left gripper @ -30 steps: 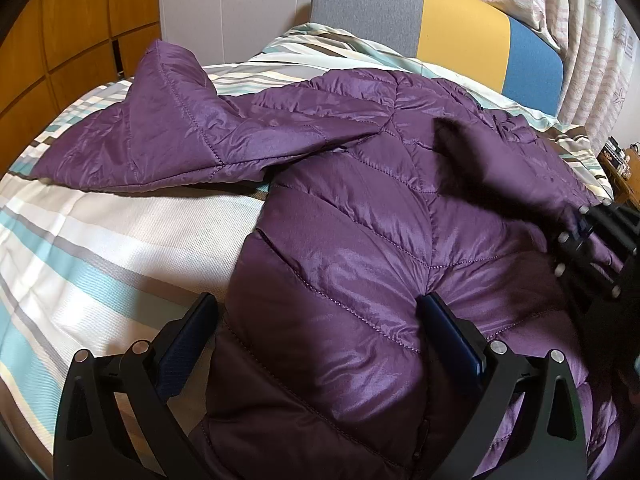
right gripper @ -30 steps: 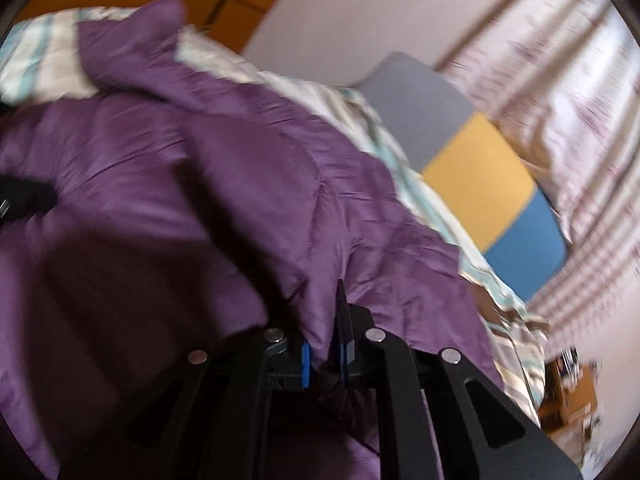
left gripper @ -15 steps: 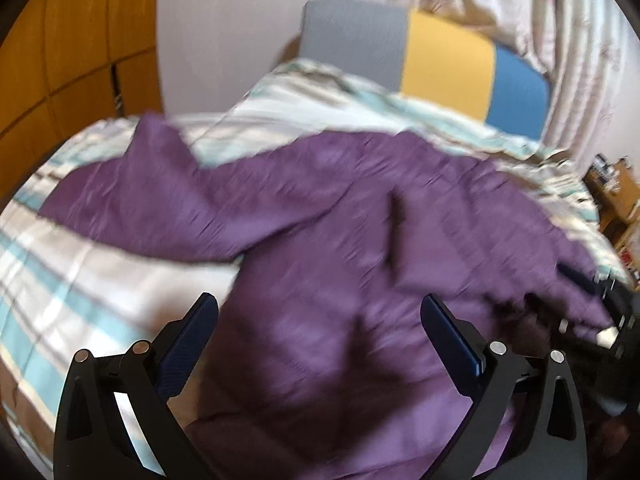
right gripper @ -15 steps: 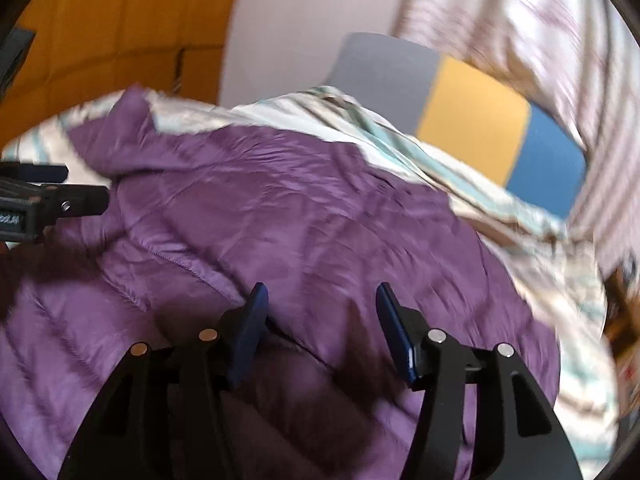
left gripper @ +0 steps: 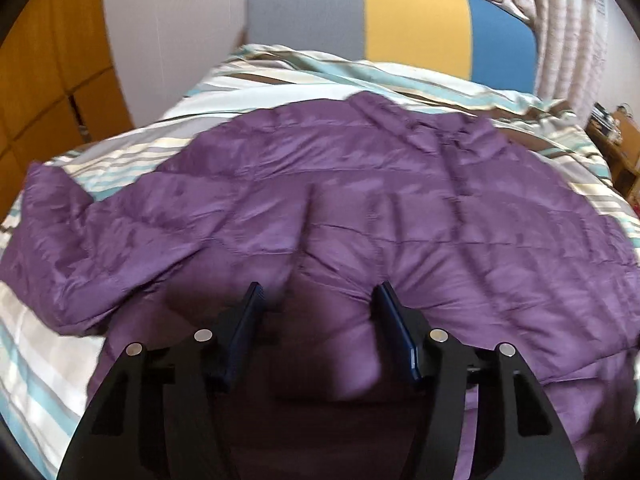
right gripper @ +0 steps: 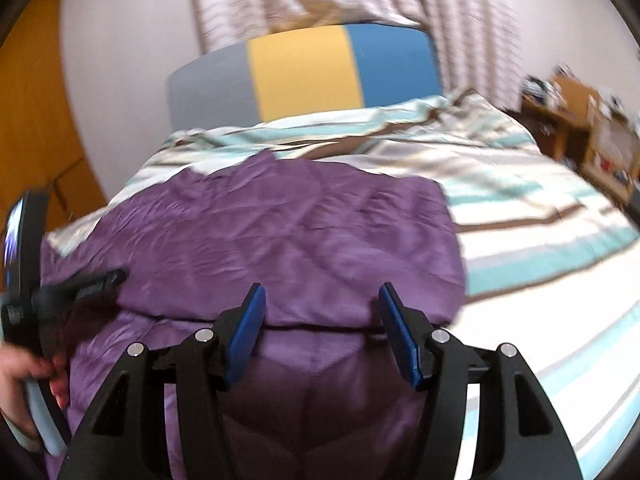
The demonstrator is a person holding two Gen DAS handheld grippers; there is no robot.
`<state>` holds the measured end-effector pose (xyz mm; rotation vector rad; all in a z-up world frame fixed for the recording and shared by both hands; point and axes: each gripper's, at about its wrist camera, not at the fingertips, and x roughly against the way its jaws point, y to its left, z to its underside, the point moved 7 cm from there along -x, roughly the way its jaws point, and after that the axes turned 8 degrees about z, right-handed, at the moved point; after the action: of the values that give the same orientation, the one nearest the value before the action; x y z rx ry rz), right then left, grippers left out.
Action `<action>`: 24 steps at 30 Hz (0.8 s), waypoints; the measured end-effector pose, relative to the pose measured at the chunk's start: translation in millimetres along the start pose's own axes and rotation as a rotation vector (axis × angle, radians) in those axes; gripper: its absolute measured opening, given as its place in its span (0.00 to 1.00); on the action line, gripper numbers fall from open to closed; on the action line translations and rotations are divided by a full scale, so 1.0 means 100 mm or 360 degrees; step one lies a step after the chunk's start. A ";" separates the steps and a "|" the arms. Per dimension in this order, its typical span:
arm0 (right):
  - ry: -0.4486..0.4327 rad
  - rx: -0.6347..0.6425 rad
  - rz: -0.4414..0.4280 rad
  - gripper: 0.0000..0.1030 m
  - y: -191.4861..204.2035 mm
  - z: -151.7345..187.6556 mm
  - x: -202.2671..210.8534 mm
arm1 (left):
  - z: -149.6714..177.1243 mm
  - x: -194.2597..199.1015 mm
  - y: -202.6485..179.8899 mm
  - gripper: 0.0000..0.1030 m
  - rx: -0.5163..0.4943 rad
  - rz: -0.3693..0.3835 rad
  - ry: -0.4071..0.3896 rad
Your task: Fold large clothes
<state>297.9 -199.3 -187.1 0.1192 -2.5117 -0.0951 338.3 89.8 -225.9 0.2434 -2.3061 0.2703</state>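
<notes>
Left wrist view: the left gripper (left gripper: 318, 304) hangs over the near hem of a purple quilted puffer jacket (left gripper: 360, 208) spread on the striped bed (left gripper: 304, 76). The jacket lies straight ahead and below, its long axis running away toward the grey, yellow and blue headboard (left gripper: 416, 20), one sleeve (left gripper: 80, 240) flung out to the left. A bulge of purple fabric sits between the half-closed jaws, which have just been narrowing from wide open; whether the pads actually press it cannot be told.

Right wrist view: the right gripper (right gripper: 322, 304) hovers at the jacket's near right part, a folded edge (right gripper: 320, 324) crossing just ahead of its half-open, empty jaws, which have just parted. A second ago they were pinched on a fold of the jacket; that fold now lies laid over the body. The person's hand (right gripper: 28, 376) carries the left gripper at the left margin, nearer the spread sleeve.
</notes>
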 end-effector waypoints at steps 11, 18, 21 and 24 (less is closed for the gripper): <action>0.0036 -0.0290 0.0181 0.34 -0.63 -0.46 -0.26 | 0.08 0.06 0.06 0.57 0.0074 -0.0001 -0.0040; 0.0194 -0.0219 0.0271 0.30 -0.65 -0.66 -0.94 | 0.09 0.04 0.03 0.58 0.0065 -0.0008 -0.0032; 0.0308 -0.0137 0.0293 0.29 -0.66 -0.52 -1.23 | 0.09 0.02 0.02 0.59 0.0056 -0.0009 -0.0026; 0.0293 -0.0103 0.0335 0.29 -0.66 -0.49 -1.27 | 0.10 0.00 0.00 0.61 0.0039 -0.0024 -0.0023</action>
<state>433.5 -253.5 -227.3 -0.1559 -2.3191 -0.0756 331.6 87.3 -232.4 0.2759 -2.3152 0.2903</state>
